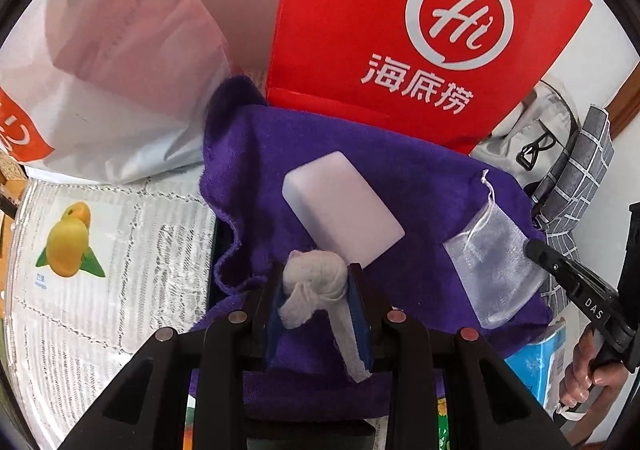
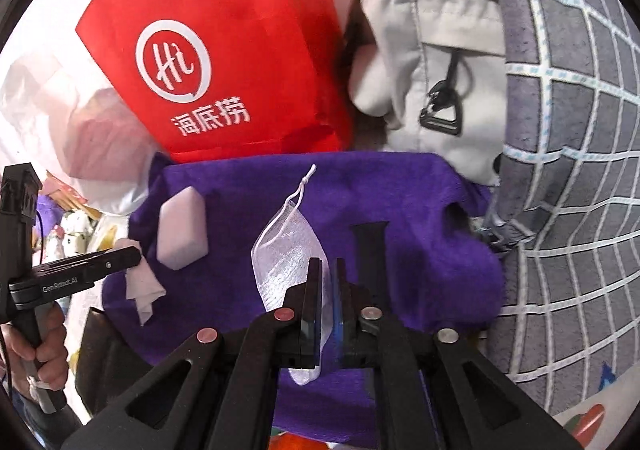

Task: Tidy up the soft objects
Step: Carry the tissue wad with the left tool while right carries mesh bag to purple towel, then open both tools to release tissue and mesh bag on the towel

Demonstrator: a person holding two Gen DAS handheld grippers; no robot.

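Observation:
A purple towel [image 1: 420,194] is spread over a low surface; it also shows in the right wrist view [image 2: 408,190]. On it lie a white sponge block [image 1: 340,206] [image 2: 182,228] and a sheer white drawstring pouch [image 1: 492,266] [image 2: 286,250]. My left gripper [image 1: 316,282] is shut on a knotted white cloth [image 1: 314,282], whose tail hangs down; the cloth shows at the left in the right wrist view [image 2: 140,286]. My right gripper [image 2: 329,274] is shut on the near edge of the pouch, and it reaches in from the right in the left wrist view [image 1: 534,248].
A red paper bag [image 1: 420,30] [image 2: 224,50] stands behind the towel. A white plastic bag [image 1: 112,62] is at the back left. A beige bag [image 2: 424,62] and a grey checked cloth [image 2: 568,170] stand on the right. A tablecloth with fruit print [image 1: 72,242] lies on the left.

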